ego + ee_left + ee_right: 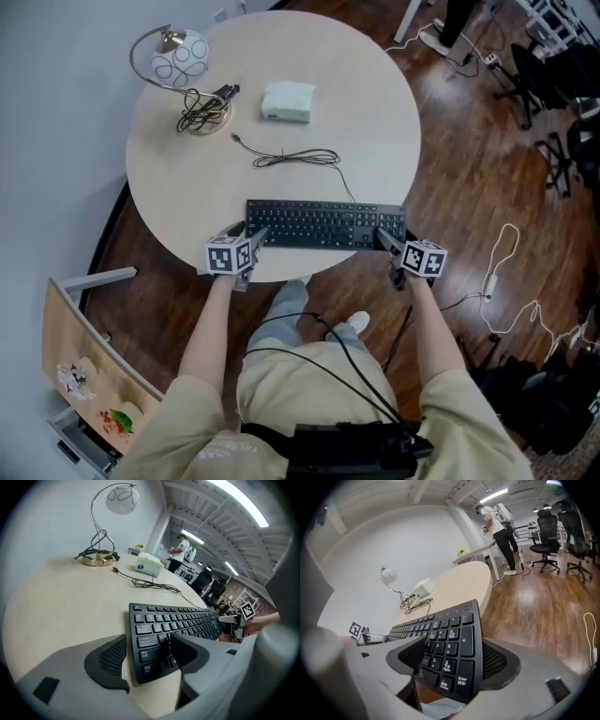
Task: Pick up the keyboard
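Note:
A black keyboard (323,225) lies flat near the front edge of the round beige table (187,206). My left gripper (253,242) is at its left end. In the left gripper view the jaws straddle that end of the keyboard (178,620): one jaw rests over the keys, and the other pad (108,660) stands just off the edge with a strip of table showing. My right gripper (386,244) is at the right end. There the number-pad end of the keyboard (450,639) sits between the two pads, which touch it on both sides.
Behind the keyboard lie a loose black cable (295,157), a white box (287,101) and a globe lamp (178,58) with tangled cords at its base. A wooden rack (84,366) stands on the floor at left, and office chairs (553,84) at right.

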A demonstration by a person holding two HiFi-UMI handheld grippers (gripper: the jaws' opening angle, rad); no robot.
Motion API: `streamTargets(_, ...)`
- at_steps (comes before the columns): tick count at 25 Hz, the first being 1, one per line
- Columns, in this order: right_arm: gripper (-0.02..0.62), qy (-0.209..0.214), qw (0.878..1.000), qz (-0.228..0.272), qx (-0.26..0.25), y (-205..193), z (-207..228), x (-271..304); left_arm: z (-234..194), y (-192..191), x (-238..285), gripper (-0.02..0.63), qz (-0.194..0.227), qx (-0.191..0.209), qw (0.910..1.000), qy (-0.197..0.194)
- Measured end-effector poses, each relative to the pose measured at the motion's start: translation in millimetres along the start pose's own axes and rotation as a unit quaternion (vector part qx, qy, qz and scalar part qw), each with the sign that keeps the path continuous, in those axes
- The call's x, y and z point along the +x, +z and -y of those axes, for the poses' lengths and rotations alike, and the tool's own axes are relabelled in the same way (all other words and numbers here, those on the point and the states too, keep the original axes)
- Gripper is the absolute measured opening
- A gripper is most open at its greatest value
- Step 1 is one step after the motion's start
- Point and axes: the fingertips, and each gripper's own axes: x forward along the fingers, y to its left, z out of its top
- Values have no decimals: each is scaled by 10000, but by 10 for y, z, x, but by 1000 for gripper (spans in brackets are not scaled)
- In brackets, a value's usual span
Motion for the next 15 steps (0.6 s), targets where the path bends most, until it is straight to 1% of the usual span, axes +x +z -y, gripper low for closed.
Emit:
streamTargets(1, 362, 1, 10000, 27, 56, 10, -2, -4, 12, 2, 6, 279, 43, -61, 10000, -54)
streamTargets(3, 357, -52, 9997, 88, 212, 39, 1, -18, 21, 4, 16, 217, 93, -228, 9997, -70)
streamTargets(4, 356, -70, 9994, 150, 292, 60, -7, -30, 14, -1, 12, 216, 81, -265, 9996, -15)
streamTargets(6, 331, -85, 9989, 320, 329, 128, -41, -83, -5, -7, -31, 218, 28, -303, 9995, 123)
streamTargets(8, 328, -76, 9984, 509, 230, 238, -92, -184, 34, 25, -78, 218, 74, -341, 9994, 89)
streamTargets(11, 322, -9, 9961, 883, 41, 481, -220, -383, 177, 201, -171, 216, 402, -272, 9987, -131)
streamTargets(13, 318, 42, 9924, 1227, -86, 697, -330, -552, 275, 415, -291, 216, 706, -160, 9972, -187)
streamTargets(15, 318, 77, 9861, 1640, -245, 956, -452, -776, 406, 698, -447, 216, 1063, 22, 9941, -231)
